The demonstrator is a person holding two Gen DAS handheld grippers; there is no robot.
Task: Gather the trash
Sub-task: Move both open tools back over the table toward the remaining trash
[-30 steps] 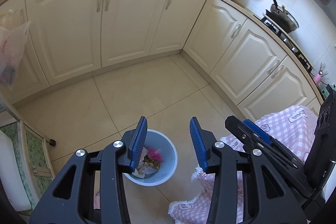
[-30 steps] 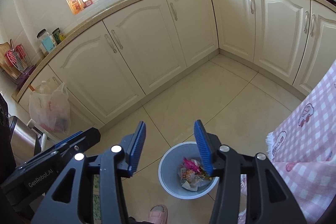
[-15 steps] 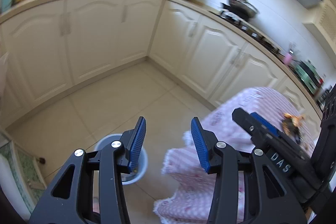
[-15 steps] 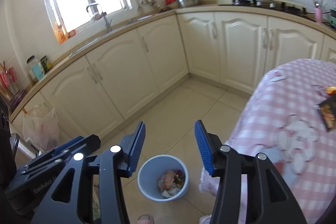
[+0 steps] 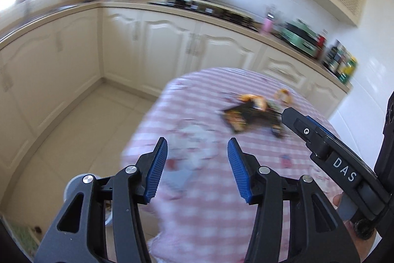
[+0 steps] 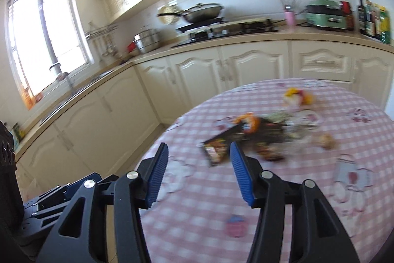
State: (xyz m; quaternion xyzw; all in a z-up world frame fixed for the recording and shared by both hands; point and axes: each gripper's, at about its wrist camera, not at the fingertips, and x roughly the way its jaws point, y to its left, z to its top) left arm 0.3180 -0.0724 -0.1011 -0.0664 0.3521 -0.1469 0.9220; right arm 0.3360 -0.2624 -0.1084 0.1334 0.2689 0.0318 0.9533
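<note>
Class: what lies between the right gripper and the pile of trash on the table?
Only bare pink checked tablecloth, in the right wrist view, between the empty, opening right gripper and trash.

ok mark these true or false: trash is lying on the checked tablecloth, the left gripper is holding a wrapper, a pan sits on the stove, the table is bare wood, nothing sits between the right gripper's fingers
1. Trash lies on the checked tablecloth. True: a pile of wrappers sits on the pink checked tablecloth.
2. The left gripper holds a wrapper. False: its jaws are opening with nothing between them.
3. A pan sits on the stove. True.
4. The table is bare wood. False: the cloth covers it.
5. Nothing sits between the fingers of the right gripper. True: its jaws are opening, empty.
</note>
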